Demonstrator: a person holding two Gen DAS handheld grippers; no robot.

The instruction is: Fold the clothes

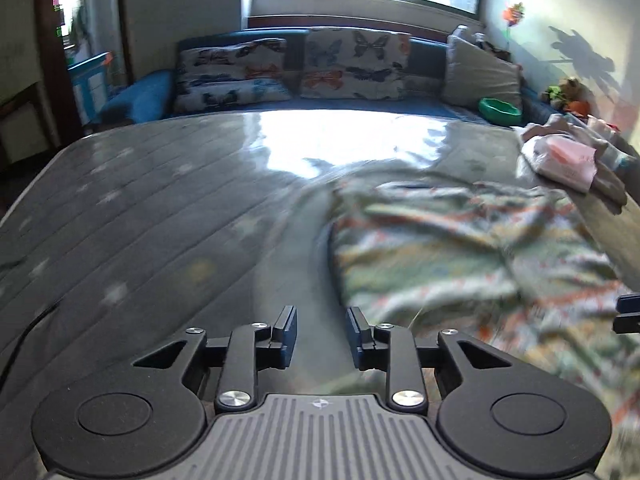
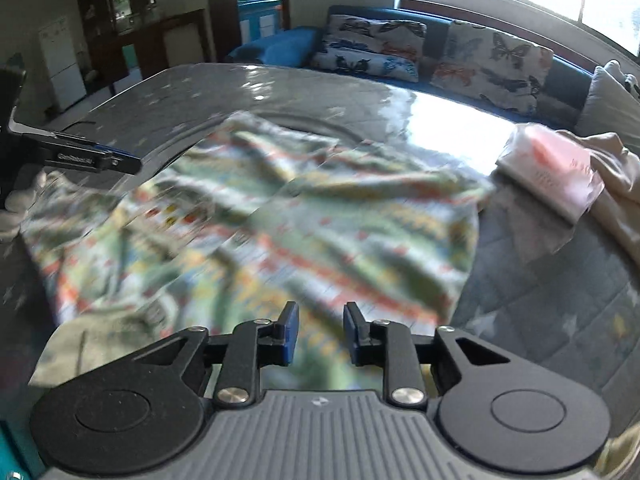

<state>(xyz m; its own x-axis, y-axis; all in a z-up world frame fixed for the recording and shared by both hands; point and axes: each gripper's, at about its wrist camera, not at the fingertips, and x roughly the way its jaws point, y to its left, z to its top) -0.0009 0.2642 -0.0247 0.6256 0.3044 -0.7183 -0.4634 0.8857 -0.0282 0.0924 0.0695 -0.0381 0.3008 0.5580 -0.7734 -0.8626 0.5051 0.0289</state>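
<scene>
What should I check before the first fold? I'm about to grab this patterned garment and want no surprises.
1. Left gripper open and empty: ok.
2. Right gripper open and empty: ok.
3. Patterned garment lying flat: not ok, rumpled.
4. Garment's edges and corners found: cannot tell, picture blurred.
5. Free table surface beside the garment: ok.
6. Pink and white pile apart from the garment: cannot tell, they look close.

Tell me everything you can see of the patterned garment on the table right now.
The patterned garment is thin cloth with bands of green, orange, yellow and white. It lies crumpled and unfolded on the grey table, with ridges and creases across it. Its far corner reaches toward a white and pink folded pile. Both grippers are open above its near edge, neither holding it. Motion blur hides finer detail.
</scene>
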